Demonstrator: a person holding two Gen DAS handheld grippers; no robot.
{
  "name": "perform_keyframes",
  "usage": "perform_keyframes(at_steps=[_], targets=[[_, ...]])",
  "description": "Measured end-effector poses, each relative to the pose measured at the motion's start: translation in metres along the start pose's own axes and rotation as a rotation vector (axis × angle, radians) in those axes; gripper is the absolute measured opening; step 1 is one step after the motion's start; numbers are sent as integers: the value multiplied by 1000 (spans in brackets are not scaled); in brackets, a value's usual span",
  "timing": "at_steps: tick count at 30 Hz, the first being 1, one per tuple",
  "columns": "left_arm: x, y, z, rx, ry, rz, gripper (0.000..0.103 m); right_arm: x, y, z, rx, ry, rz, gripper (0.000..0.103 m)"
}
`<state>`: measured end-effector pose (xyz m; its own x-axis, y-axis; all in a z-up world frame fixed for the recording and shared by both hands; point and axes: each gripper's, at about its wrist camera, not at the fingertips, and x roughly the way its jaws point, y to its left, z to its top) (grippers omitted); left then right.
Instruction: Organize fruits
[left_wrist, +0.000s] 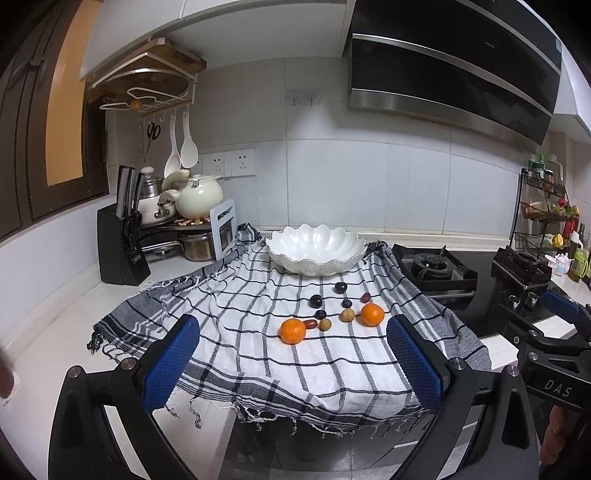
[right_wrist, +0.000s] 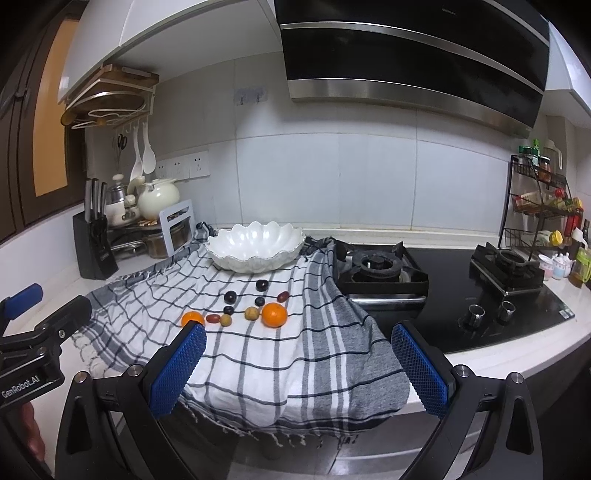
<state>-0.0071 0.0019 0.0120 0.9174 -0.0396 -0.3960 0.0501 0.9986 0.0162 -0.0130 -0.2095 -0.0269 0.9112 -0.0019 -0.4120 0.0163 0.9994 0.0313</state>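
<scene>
A white scalloped bowl (left_wrist: 316, 248) (right_wrist: 256, 244) stands empty at the back of a checked cloth (left_wrist: 258, 354) (right_wrist: 266, 362). In front of it lie two oranges (left_wrist: 292, 331) (left_wrist: 372, 314) (right_wrist: 274, 314) (right_wrist: 192, 318), several dark plums (left_wrist: 316, 301) (right_wrist: 230, 296) and small brown and red fruits (left_wrist: 347, 315) (right_wrist: 251, 313). My left gripper (left_wrist: 291, 369) is held open above the cloth's near edge, with nothing between its blue pads. My right gripper (right_wrist: 299, 369) is open too, short of the fruit and to the right. Each gripper shows at the edge of the other's view.
A gas hob (right_wrist: 436, 280) with two burners lies right of the cloth. A spice rack (right_wrist: 539, 206) stands at the far right. At the back left are a black knife block (left_wrist: 122, 243), pots and a cream kettle (left_wrist: 199, 197). The counter drops off just below the cloth's fringe.
</scene>
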Motion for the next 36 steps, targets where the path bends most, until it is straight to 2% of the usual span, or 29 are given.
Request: perform_keyframes(at_steps=[36], targets=[[0, 1, 2, 1, -8, -8, 103, 0, -1, 1, -2, 0, -12, 102]])
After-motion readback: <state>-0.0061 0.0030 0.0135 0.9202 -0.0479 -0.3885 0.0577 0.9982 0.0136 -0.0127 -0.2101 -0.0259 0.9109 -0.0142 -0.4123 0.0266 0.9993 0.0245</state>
